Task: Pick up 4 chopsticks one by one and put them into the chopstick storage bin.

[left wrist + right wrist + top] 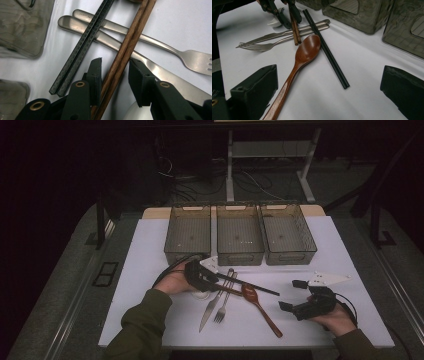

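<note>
The brown chopsticks (pixel 125 47) show a streaked wood grain, while the black chopsticks (pixel 82 47) carry a fine checked texture. The fork (pixel 197 61) and knife (pixel 172 77) are dull silver, the spoon (pixel 305 51) glossy reddish brown. The table (pixel 150 250) is white, the bins (pixel 240 236) smoky grey.

No readable text, label, brand or number is showing anywhere. A faint stamp is sitting on the fork (pixel 140 37) handle, near the black chopsticks (pixel 82 47), too small to read.

Crossed cutlery (pixel 220 300) crowds mid-table; three bins (pixel 239 236) wall the far side; right edge open
</note>
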A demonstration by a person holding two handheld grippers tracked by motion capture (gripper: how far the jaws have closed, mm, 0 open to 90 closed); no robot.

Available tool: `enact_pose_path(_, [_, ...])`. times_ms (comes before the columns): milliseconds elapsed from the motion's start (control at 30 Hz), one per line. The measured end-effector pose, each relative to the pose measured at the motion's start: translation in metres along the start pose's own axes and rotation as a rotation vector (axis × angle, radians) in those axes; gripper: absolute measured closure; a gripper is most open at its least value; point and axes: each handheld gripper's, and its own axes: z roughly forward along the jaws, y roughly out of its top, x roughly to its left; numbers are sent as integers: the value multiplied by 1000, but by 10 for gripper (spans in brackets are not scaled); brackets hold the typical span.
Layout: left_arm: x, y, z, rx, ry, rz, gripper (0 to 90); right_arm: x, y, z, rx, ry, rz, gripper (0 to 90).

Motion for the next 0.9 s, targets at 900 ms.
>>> enact_pose_path(900, [9, -2, 2, -38, -59, 91, 688, 1, 0, 1, 5, 6, 0, 10])
